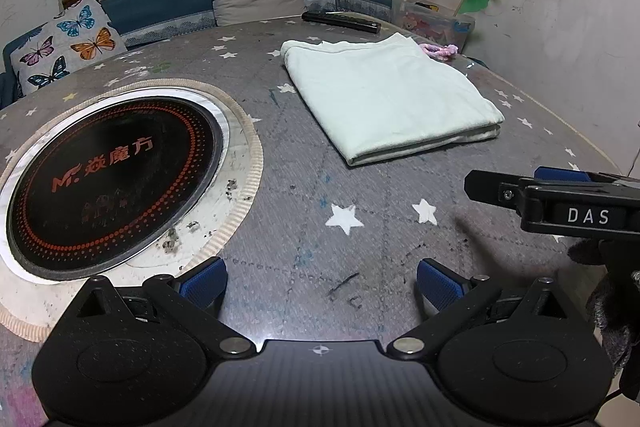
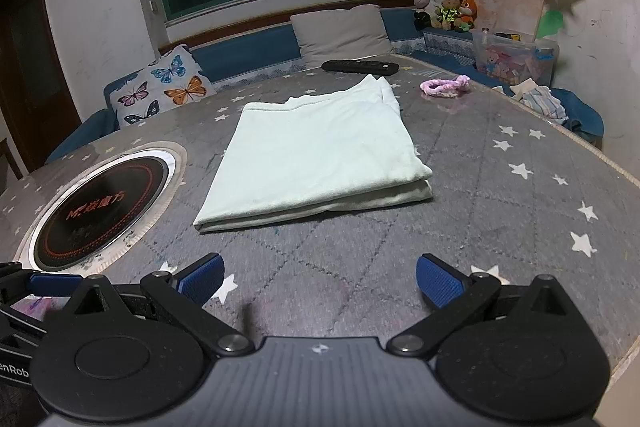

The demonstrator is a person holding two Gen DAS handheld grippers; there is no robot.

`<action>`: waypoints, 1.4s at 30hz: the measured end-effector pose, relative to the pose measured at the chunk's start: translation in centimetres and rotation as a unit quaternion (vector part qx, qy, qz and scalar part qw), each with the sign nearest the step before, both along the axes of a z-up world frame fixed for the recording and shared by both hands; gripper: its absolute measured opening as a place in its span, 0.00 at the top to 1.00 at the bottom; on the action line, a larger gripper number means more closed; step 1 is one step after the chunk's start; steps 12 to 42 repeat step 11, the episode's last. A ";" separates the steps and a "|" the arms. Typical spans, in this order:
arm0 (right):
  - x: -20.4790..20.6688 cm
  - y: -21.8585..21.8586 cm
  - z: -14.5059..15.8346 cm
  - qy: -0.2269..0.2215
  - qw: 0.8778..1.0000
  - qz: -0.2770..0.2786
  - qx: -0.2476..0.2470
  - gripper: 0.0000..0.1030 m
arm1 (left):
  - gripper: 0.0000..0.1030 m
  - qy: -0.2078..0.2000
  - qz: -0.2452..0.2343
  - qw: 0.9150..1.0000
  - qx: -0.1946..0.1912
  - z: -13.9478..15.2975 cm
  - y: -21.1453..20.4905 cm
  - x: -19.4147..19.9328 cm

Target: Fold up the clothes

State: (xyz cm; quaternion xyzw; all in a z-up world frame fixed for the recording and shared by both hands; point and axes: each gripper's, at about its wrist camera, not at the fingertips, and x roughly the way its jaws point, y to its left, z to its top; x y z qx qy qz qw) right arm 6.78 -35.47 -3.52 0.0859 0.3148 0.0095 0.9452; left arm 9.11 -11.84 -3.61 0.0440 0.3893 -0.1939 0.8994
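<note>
Lying folded on the table, the cloth (pale green) sits beyond both empty, wide-open grippers: left gripper, right gripper.

Folded cloth on table, cooktop to its left, remote behind

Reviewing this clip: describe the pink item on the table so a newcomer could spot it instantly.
Start at the round grey star-patterned table and find the pale green folded cloth at its middle. Beyond the cloth's far right corner, near the table's far edge, lies the pink scrunchie. It is the only pink, fuzzy loop there; the black remote nearby is long and flat.
</note>
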 end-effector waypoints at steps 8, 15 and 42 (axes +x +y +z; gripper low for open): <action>0.3 0.0 0.1 0.001 1.000 0.000 0.000 0.00 | 0.00 -0.001 0.000 1.000 0.000 0.0 0.0 0.3; 0.4 0.0 0.1 0.000 1.000 0.000 0.000 0.00 | 0.00 -0.005 0.003 1.000 0.000 0.1 0.1 0.4; 0.4 0.0 0.1 0.000 1.000 0.000 0.000 0.00 | 0.00 -0.005 0.003 1.000 0.000 0.1 0.1 0.4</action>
